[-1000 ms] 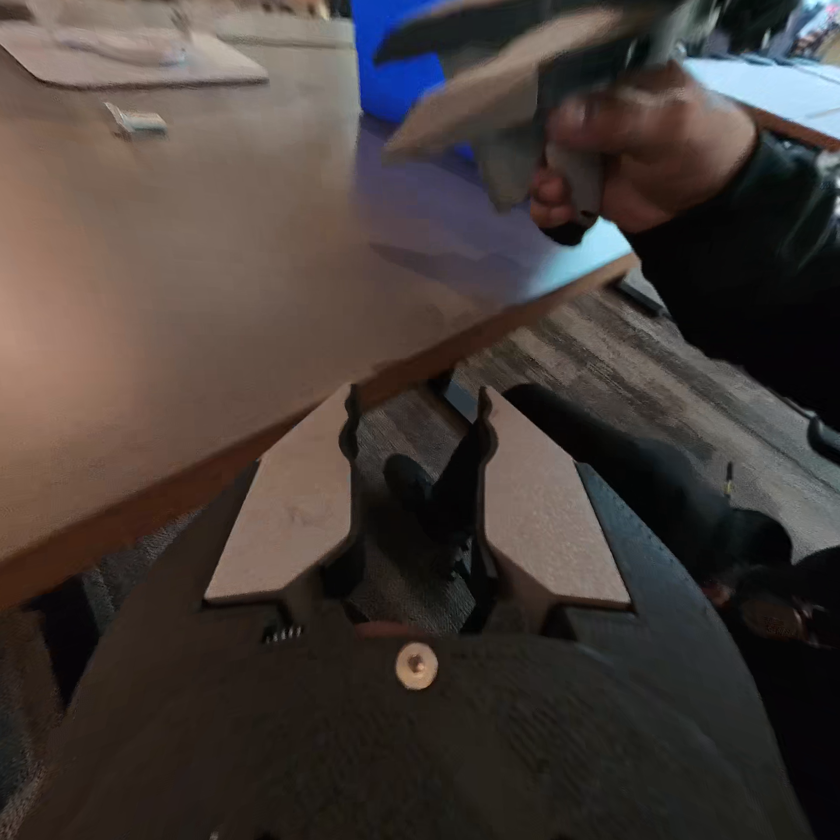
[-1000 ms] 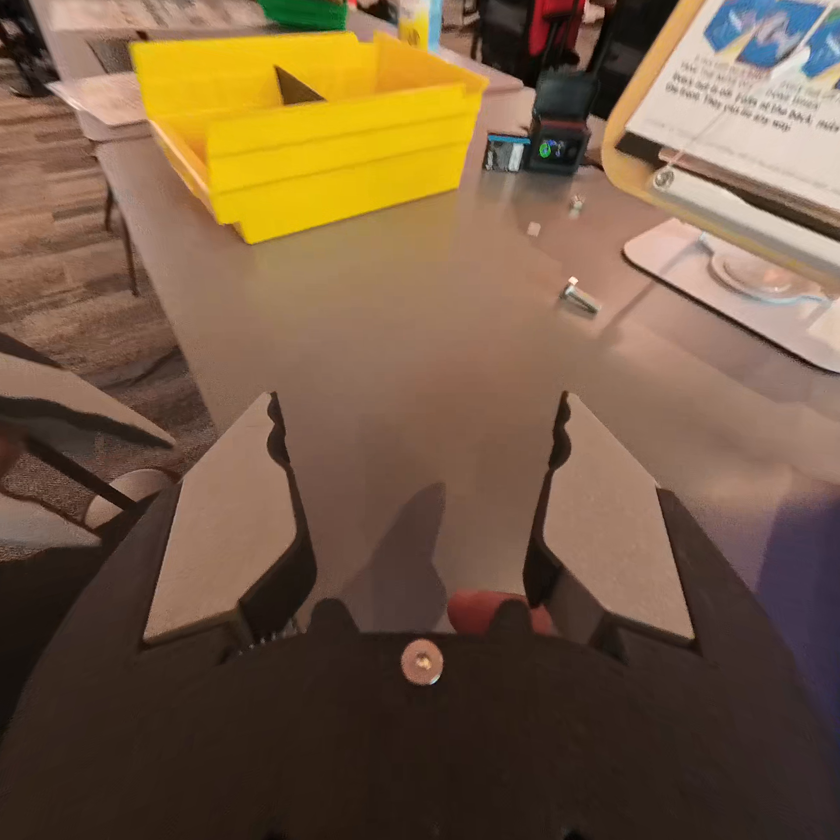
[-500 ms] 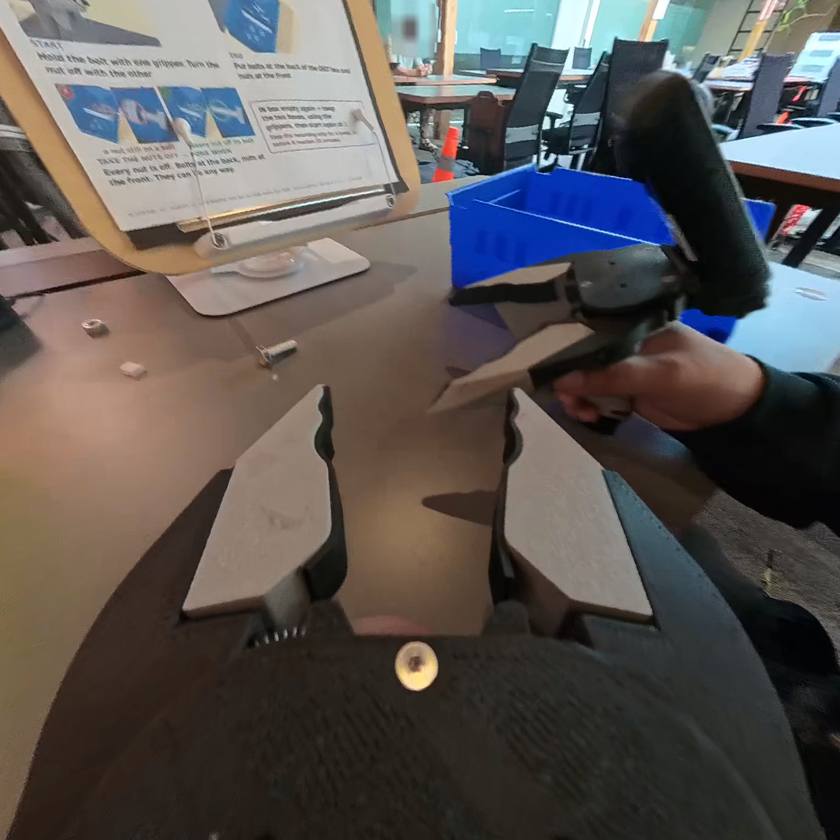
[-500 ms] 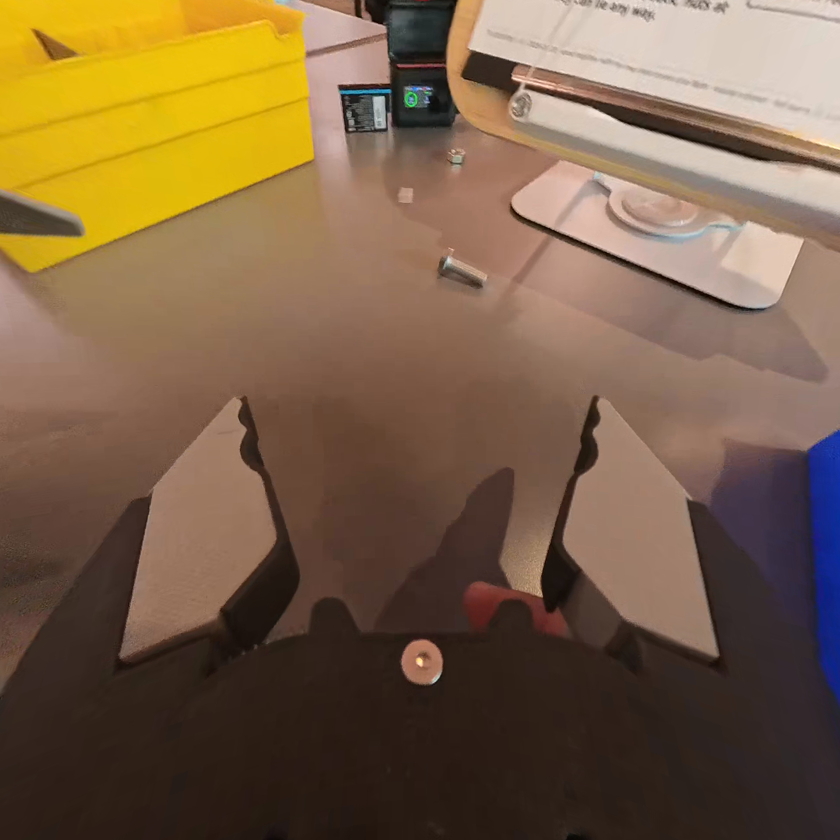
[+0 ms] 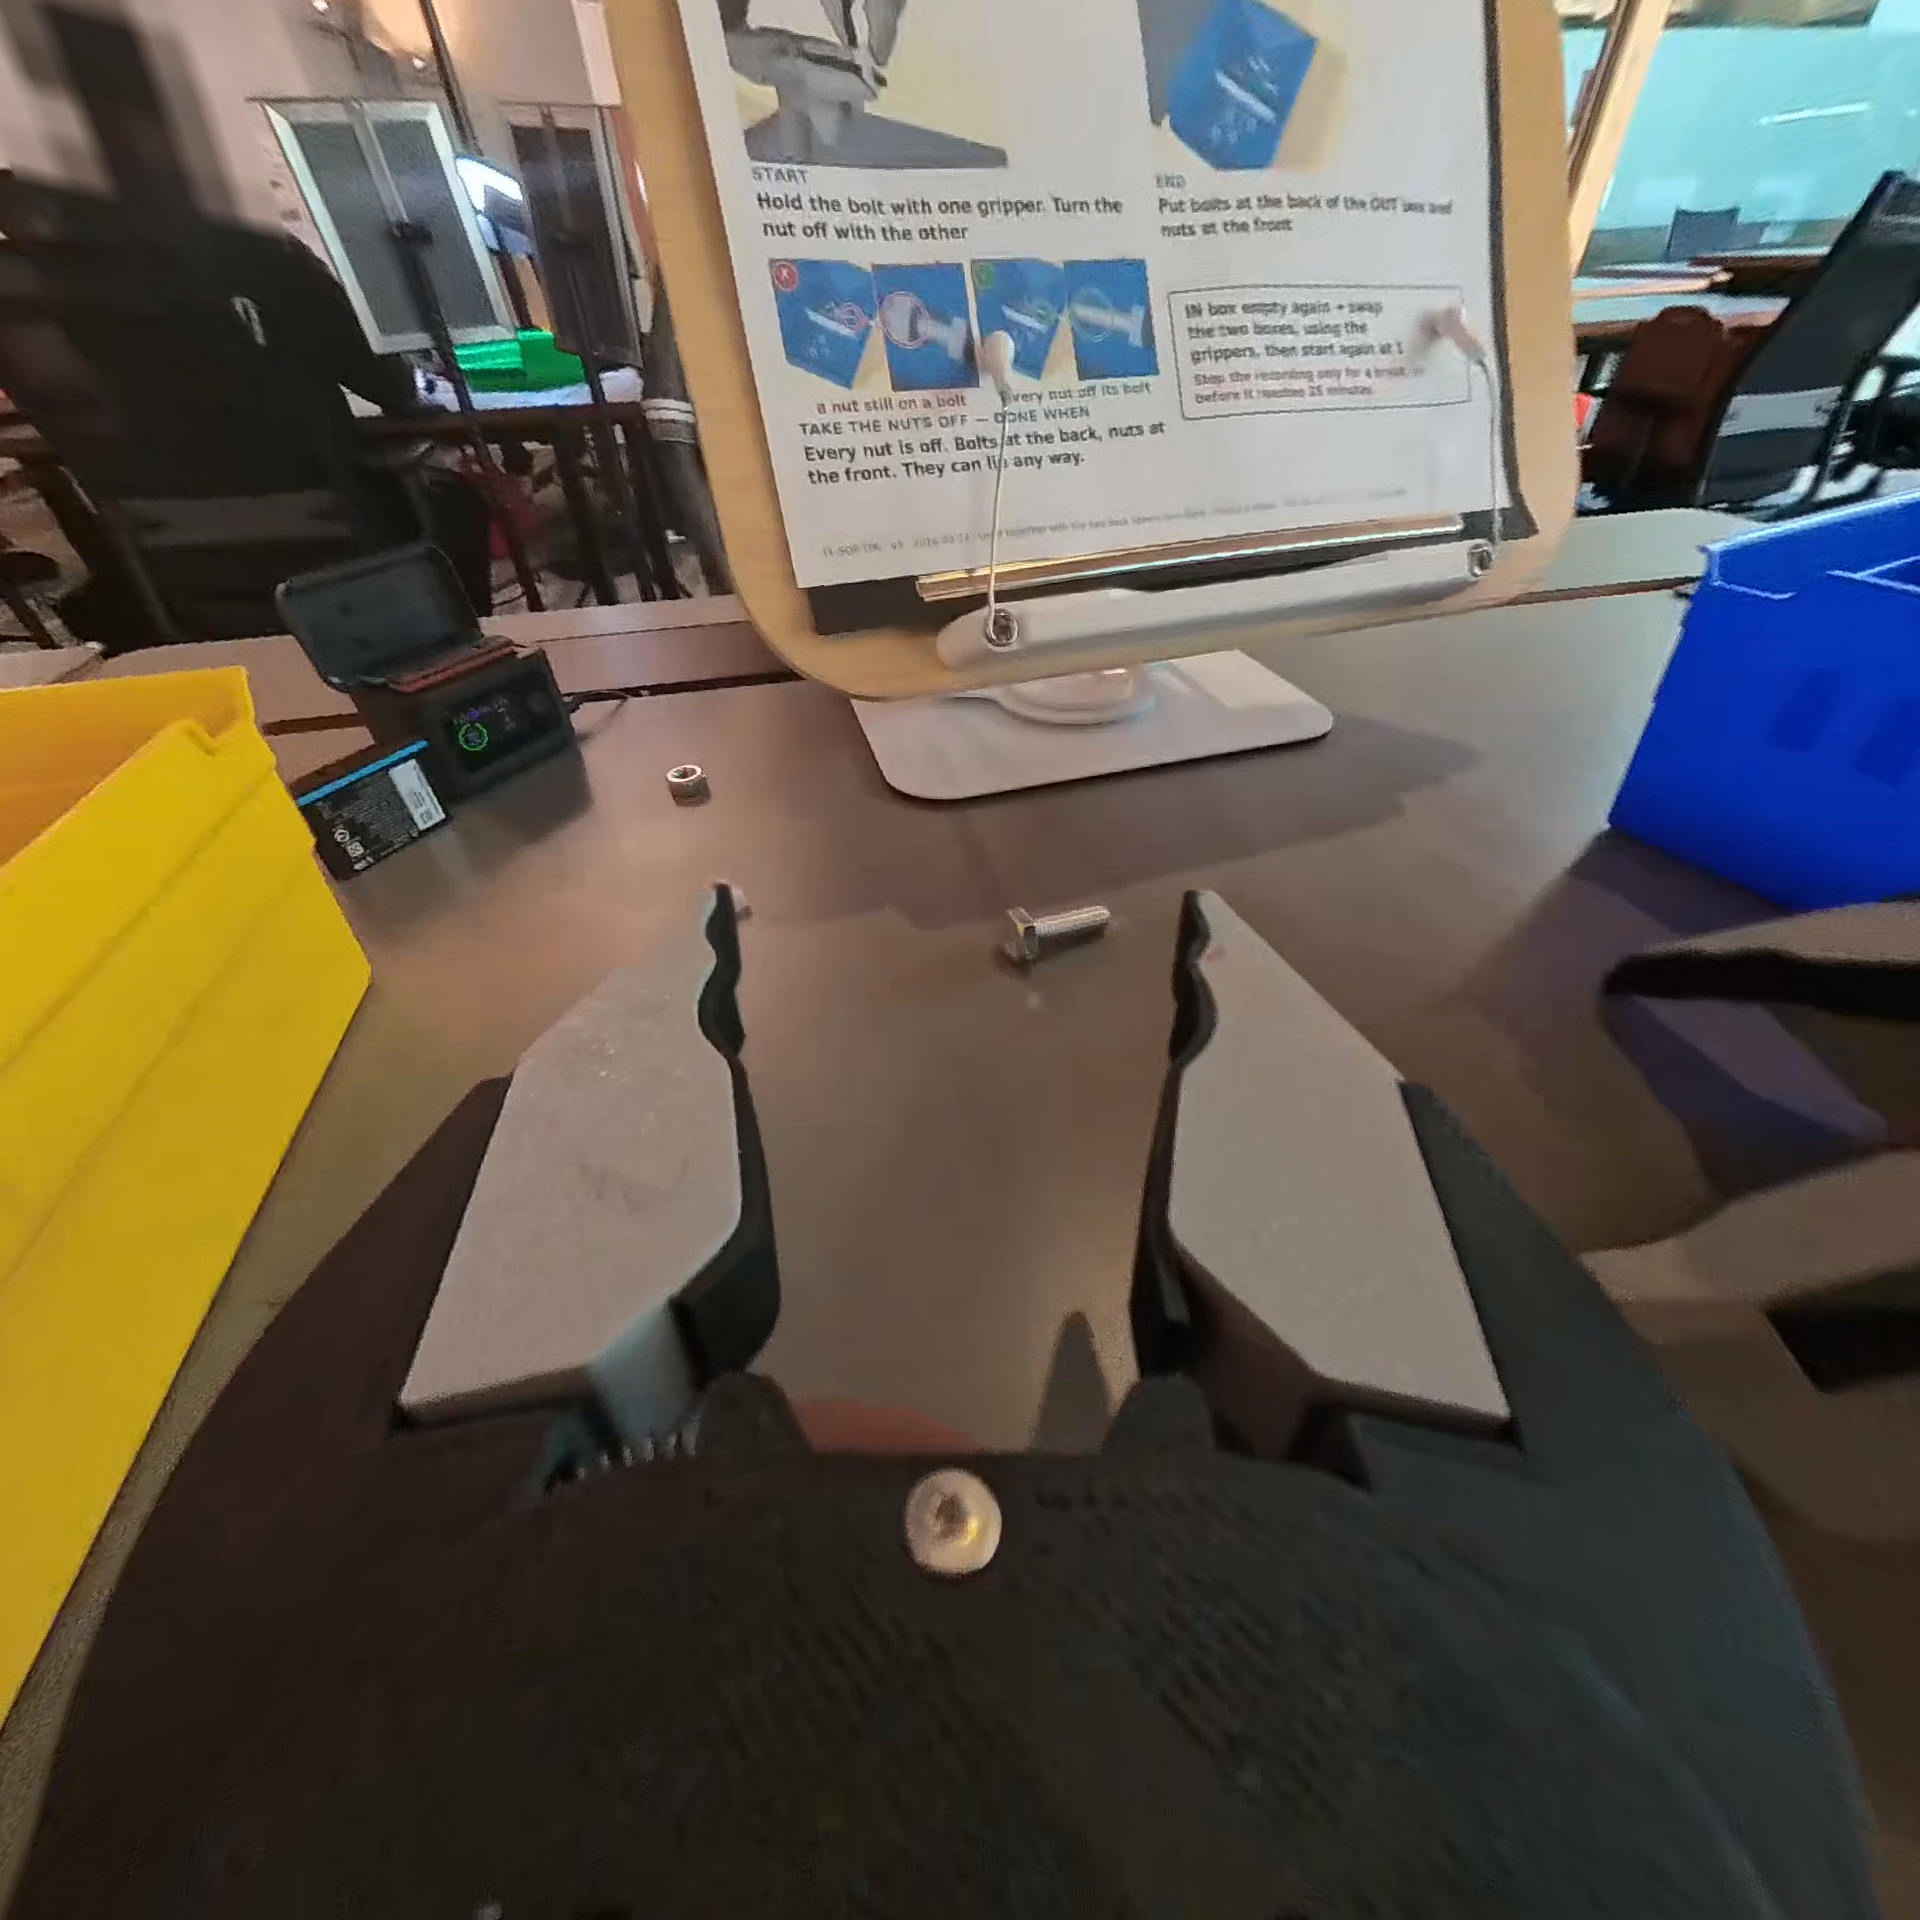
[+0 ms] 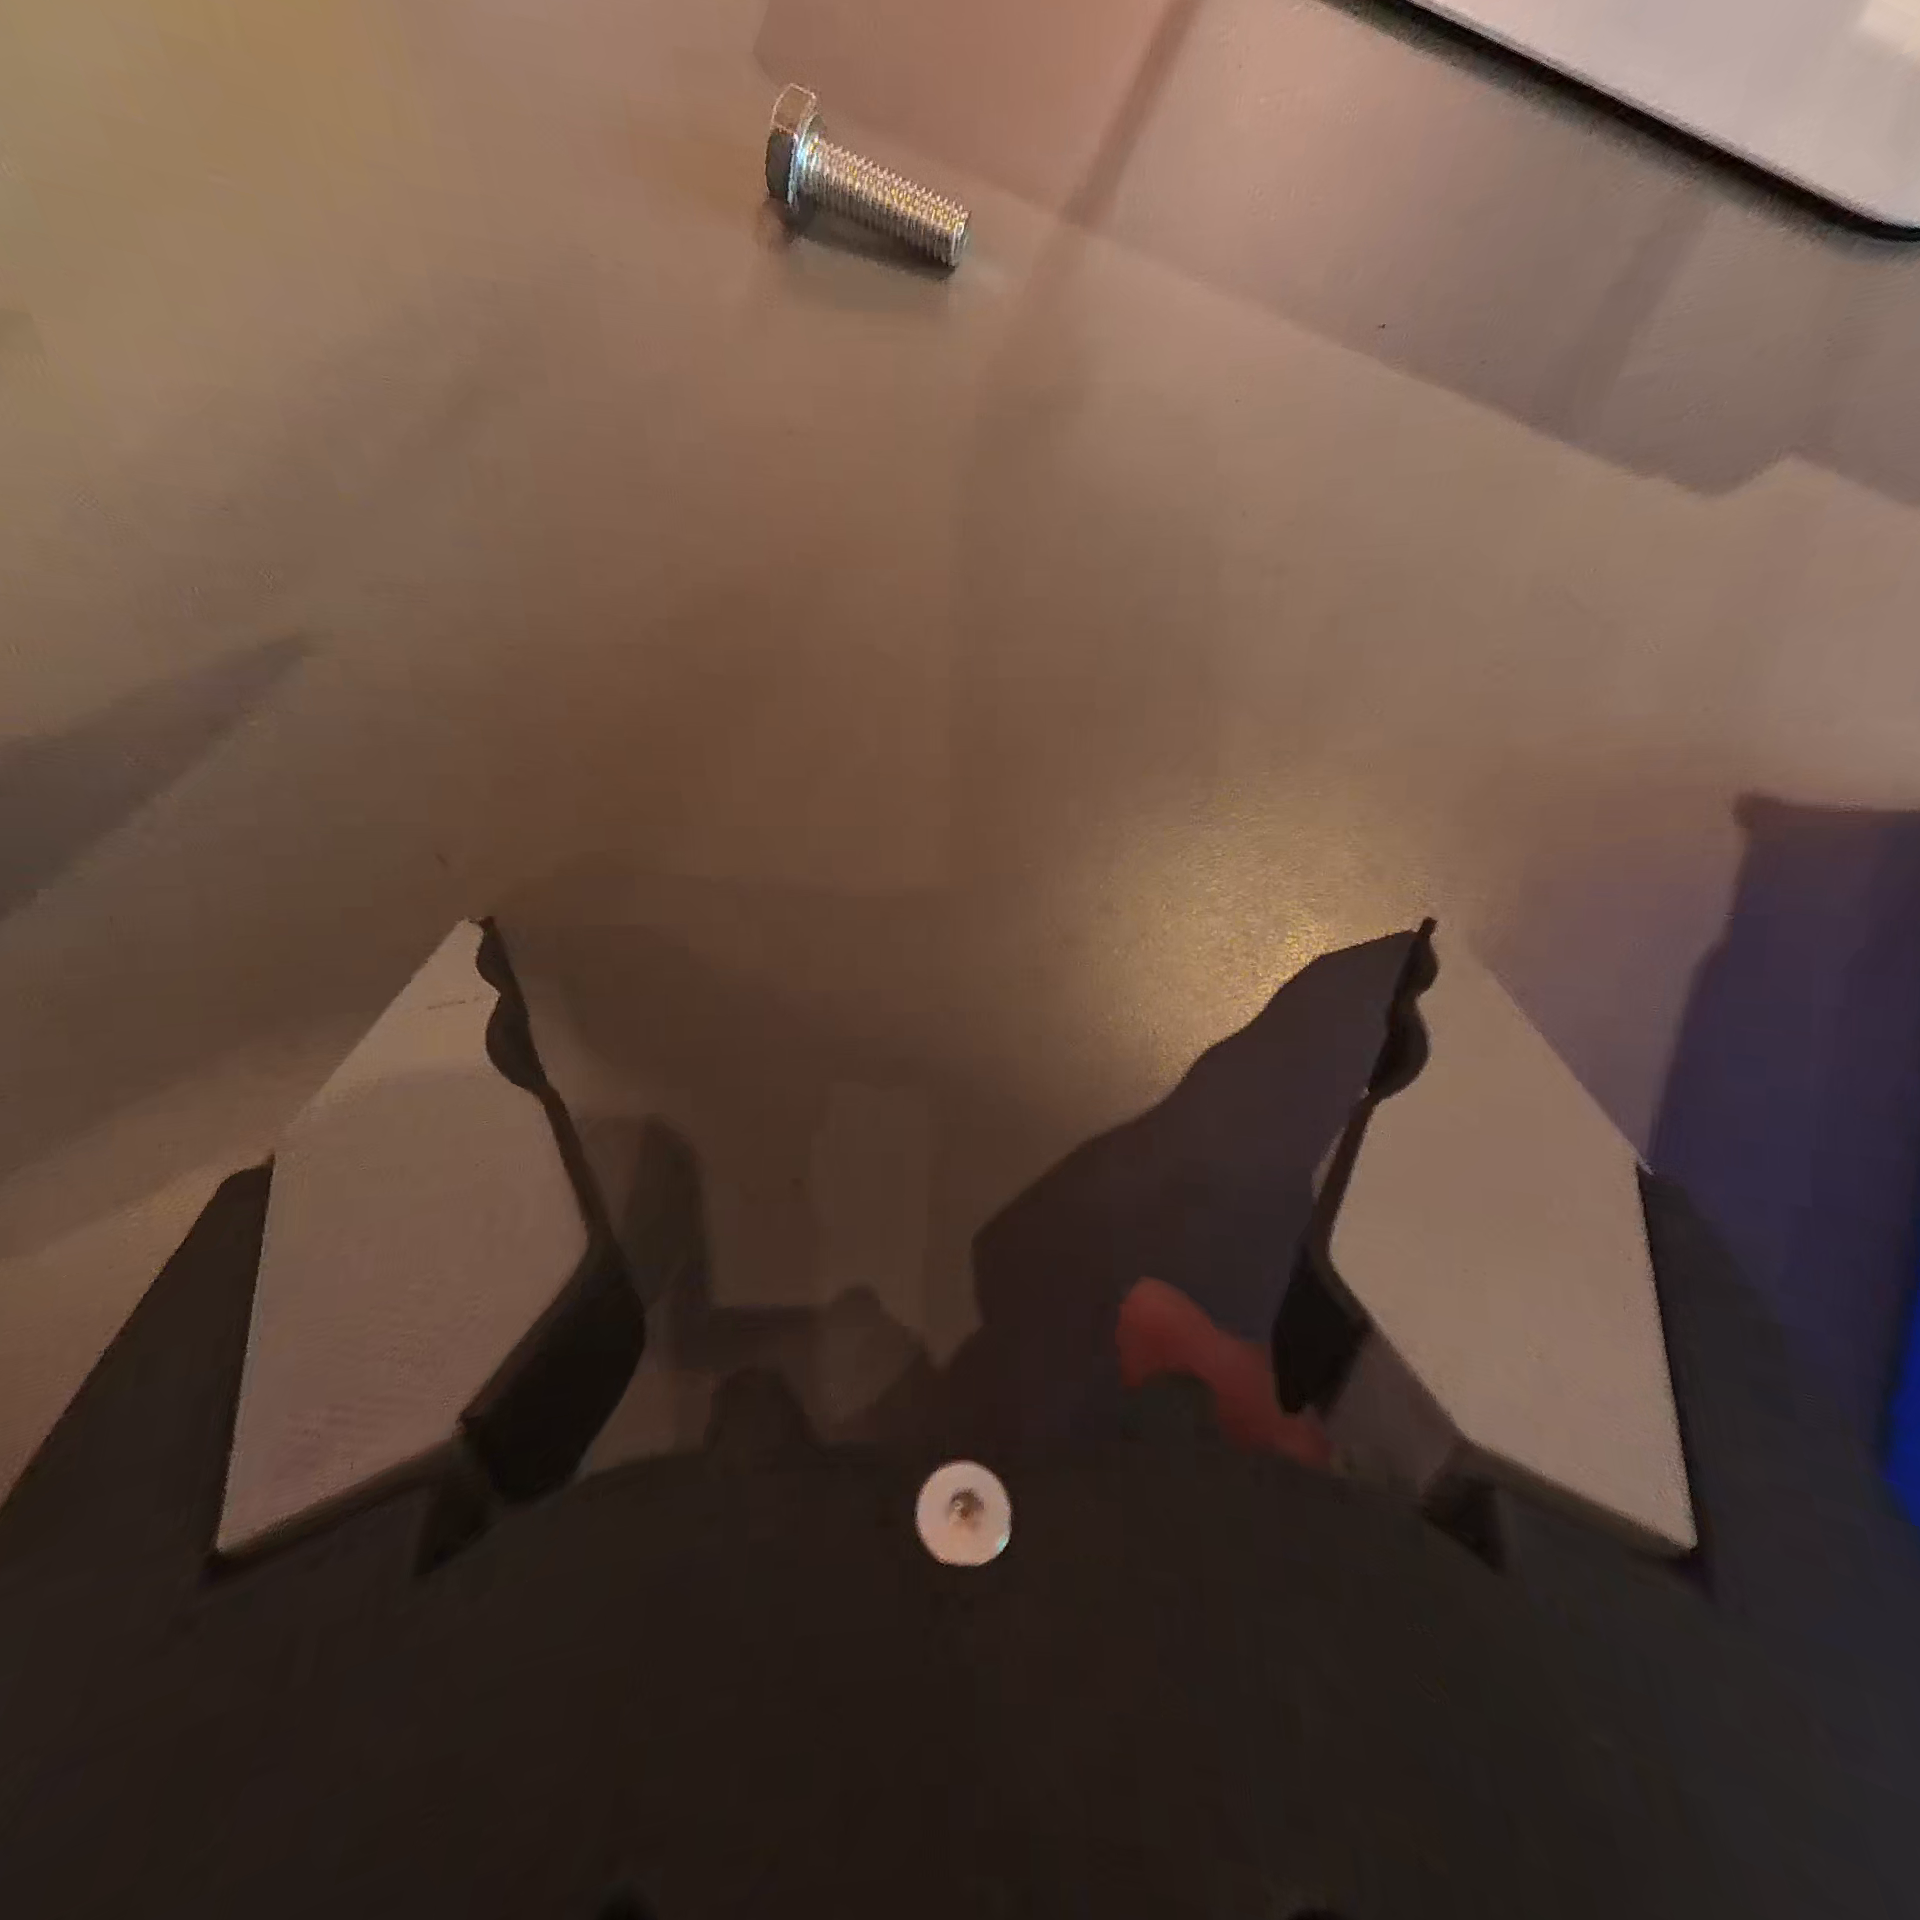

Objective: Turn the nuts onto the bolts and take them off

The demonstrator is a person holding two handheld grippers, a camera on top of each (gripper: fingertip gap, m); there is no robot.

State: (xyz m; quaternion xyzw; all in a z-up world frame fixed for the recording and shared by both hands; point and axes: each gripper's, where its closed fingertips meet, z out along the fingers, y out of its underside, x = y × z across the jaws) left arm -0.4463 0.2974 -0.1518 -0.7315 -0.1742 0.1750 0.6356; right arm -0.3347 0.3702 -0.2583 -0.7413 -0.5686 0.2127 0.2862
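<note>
Both hand-held grippers (image 5: 951, 904) (image 6: 956, 925) agape — empty

Open-plan office or lab set up as a bench workstation. Dark desk (image 5: 1039, 1091) w/ instruction sheet (image 5: 1101, 281) clipped on a stand (image 5: 1101, 727), yellow bin (image 5: 156, 987) at left, blue bin (image 5: 1787, 717) at right, charger (image 5: 457, 675) w/ spare battery (image 5: 374, 805). Behind: more desks, office chairs (image 5: 1829, 343), glass partitions (image 5: 1745, 135), a seated person (image 5: 187, 416) in dark clothes.
</note>
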